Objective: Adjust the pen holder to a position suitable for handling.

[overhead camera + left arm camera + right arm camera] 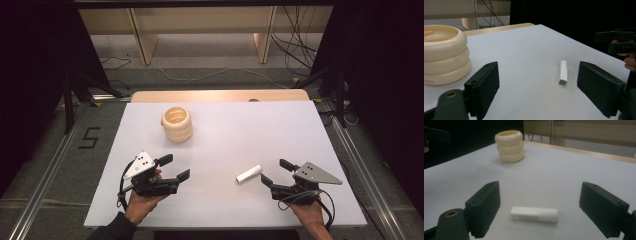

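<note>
Between the spread fingers of the right gripper (539,207), near the surface's (225,130) front right edge, lies the white tube (534,214), untouched: the approach step. Next, lower and close across its width. Left gripper (172,167) waits agape, empty, front left; ringed cream holder (177,123) stands toward the back edge.

Black left gripper (173,167), grey three-cornered plates, trailing black cables, dark sleeve (112,229)

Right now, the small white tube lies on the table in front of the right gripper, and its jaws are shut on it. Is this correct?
Not quite. The right gripper has its jaws open, not touching the white tube, as the right gripper view shows. The tube does lie on the table before it.
</note>
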Tool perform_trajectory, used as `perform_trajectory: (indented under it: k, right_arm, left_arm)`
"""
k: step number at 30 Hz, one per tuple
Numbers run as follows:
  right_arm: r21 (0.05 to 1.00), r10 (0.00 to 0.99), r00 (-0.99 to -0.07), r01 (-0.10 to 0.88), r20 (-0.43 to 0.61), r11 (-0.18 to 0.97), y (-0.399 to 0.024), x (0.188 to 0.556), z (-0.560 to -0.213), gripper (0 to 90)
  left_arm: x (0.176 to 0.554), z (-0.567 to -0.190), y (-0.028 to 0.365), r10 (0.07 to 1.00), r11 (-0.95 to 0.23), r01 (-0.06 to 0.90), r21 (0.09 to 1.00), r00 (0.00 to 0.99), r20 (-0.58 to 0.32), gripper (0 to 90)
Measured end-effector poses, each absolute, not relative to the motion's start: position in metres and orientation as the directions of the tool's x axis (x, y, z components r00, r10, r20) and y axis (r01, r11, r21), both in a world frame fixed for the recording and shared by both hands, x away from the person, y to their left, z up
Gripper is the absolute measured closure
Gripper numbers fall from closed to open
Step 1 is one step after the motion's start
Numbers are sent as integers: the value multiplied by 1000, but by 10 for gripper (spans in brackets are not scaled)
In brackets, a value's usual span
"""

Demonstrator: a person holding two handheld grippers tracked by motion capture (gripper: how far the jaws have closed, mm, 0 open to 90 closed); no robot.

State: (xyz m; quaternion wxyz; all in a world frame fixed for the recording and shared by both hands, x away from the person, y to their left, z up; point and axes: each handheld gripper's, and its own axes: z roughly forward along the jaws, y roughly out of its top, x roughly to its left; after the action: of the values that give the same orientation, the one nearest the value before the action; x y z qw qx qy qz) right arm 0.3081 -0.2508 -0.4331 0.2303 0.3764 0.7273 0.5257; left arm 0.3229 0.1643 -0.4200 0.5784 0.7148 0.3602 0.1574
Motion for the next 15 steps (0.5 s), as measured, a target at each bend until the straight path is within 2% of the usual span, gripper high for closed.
perform_trajectory:
  k: [7, 15]
  right_arm:
    - [938, 790, -610, 306, 61, 164, -251, 308, -433, 181]
    - [939, 793, -606, 305, 62, 160, -252, 307, -432, 183]
  left_arm:
    - [324, -420, 164, 699, -81, 331, 940, 691, -183, 176]
    - [331, -415, 167, 711, -35, 348, 937, 668, -222, 175]
